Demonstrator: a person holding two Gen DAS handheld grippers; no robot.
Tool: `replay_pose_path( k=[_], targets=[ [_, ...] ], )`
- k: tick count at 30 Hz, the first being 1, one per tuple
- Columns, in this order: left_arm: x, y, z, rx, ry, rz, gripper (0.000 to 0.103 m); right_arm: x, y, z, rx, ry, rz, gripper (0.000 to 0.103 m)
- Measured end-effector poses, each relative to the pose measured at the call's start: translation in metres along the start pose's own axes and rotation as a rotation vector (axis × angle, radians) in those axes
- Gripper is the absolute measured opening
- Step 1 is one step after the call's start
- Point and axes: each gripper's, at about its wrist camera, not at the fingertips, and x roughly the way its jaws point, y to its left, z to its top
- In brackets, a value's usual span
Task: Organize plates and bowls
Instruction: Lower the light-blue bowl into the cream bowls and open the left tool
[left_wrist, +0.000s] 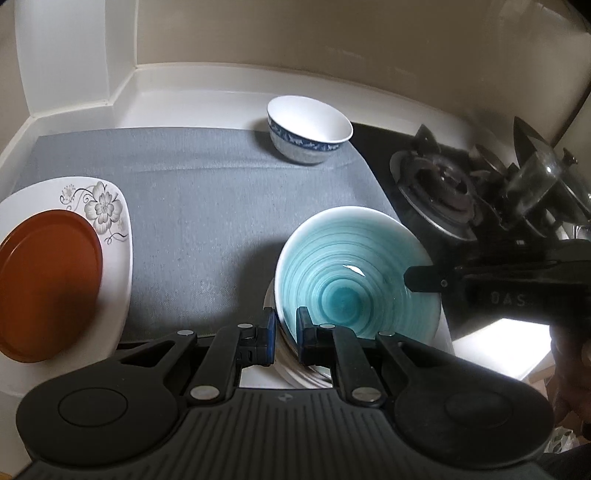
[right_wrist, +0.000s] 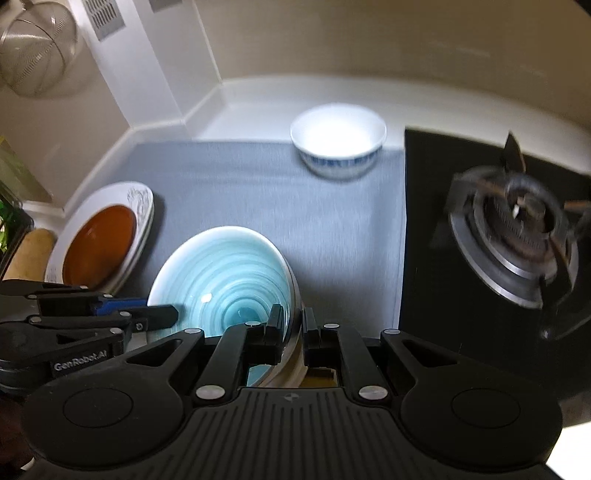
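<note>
A teal swirl bowl (left_wrist: 354, 273) is held tilted above the grey mat (left_wrist: 192, 206), with pale dishes (left_wrist: 295, 365) stacked under it. My left gripper (left_wrist: 285, 325) is shut on its near rim. My right gripper (right_wrist: 293, 328) is shut on the opposite rim of the teal bowl (right_wrist: 225, 280), and shows at the right of the left wrist view (left_wrist: 424, 278). A white bowl with a blue band (left_wrist: 308, 129) stands at the mat's far edge. A brown plate (left_wrist: 48, 280) lies on a white flowered plate (left_wrist: 110, 206) at the left.
A black gas hob with a burner (left_wrist: 436, 192) borders the mat on the right, also in the right wrist view (right_wrist: 517, 236). A glass pot lid (left_wrist: 535, 177) is near it. White counter and wall corner (left_wrist: 122, 96) close the back. A mesh strainer (right_wrist: 37, 48) hangs upper left.
</note>
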Motion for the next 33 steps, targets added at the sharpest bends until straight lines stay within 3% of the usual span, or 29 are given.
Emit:
replay_pose_path(
  k=[12,23,25,26,33],
  targets=[
    [-0.01,0.003,0.003,-0.005,0.029,0.004,0.012,0.002,0.004,0.006,-0.002,0.063,0.001,0.011],
    [-0.004,0.005,0.01,-0.04,0.11,-0.01,0.012,0.01,0.001,0.015,0.04,0.156,0.003,0.011],
    [-0.002,0.005,0.01,-0.032,0.117,-0.02,0.017,0.012,0.002,0.016,0.029,0.167,0.001,0.011],
    [-0.002,0.005,0.01,-0.023,0.119,-0.032,0.023,0.013,0.003,0.016,0.022,0.172,-0.001,0.011],
    [-0.006,0.009,0.016,-0.005,0.063,-0.019,0.024,0.011,0.002,0.02,0.014,0.162,0.005,0.014]
  ],
)
